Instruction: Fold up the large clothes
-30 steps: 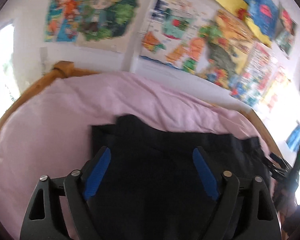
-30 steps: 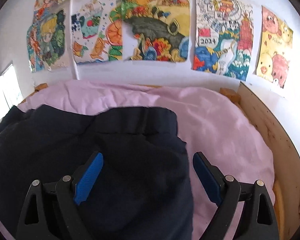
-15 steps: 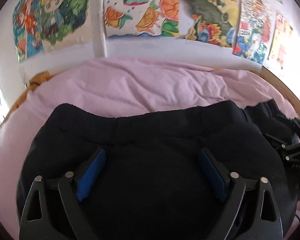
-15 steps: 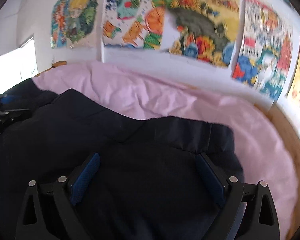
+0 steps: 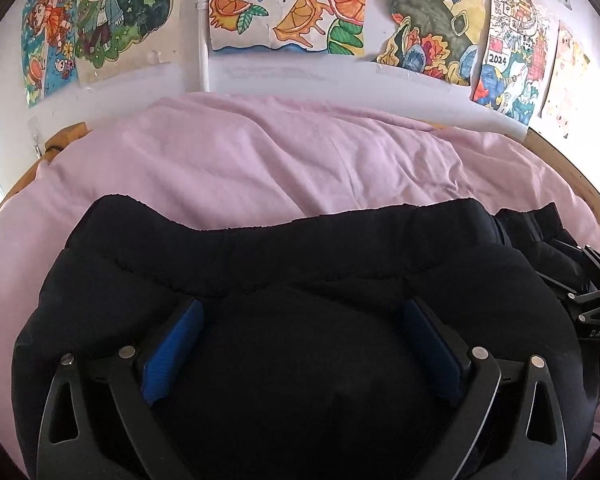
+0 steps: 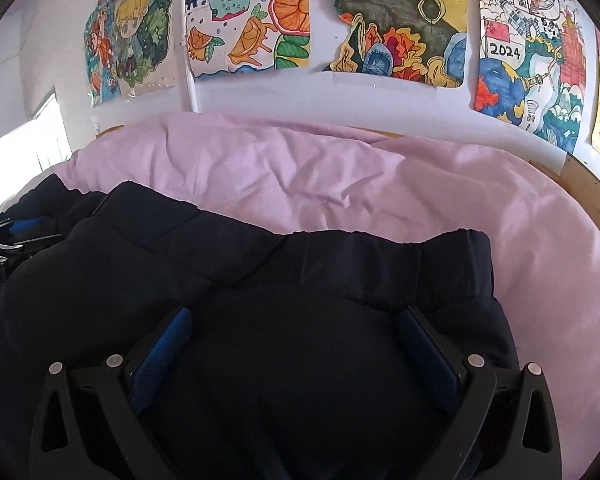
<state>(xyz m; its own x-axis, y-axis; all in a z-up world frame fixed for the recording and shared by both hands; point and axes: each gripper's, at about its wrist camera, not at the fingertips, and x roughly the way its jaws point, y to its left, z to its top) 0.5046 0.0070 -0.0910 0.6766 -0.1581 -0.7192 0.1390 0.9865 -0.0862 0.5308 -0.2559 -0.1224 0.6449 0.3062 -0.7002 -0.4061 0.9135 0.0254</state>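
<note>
Behind, a white wall (image 5: pixel 284 76) is covered with bright drawings (image 6: pixel 396 28), one marked 2024, and a white pipe (image 5: pixel 203 40) is seen running down it. A wooden bed frame (image 6: pixel 588 196) is visible along the right edge of the bed and at its far left corner. The bed is spread with a rumpled pink sheet (image 5: pixel 260 160), bare between the garment and the wall.

A large dark navy garment (image 5: pixel 300 272) is laid on the near part of the bed, filling the lower half of both views. Its far edge is a gathered, elastic-like band (image 6: pixel 388 256), and the cloth is bunched in soft folds.

The left gripper (image 5: pixel 300 340) is held low over the garment with its blue-padded fingers (image 5: pixel 172 356) spread wide; its jaws have just been opening, and cloth lies between them unpinched. The right gripper (image 6: pixel 296 340) is likewise spread wide over the cloth, its jaws also just opened, nothing clamped.
</note>
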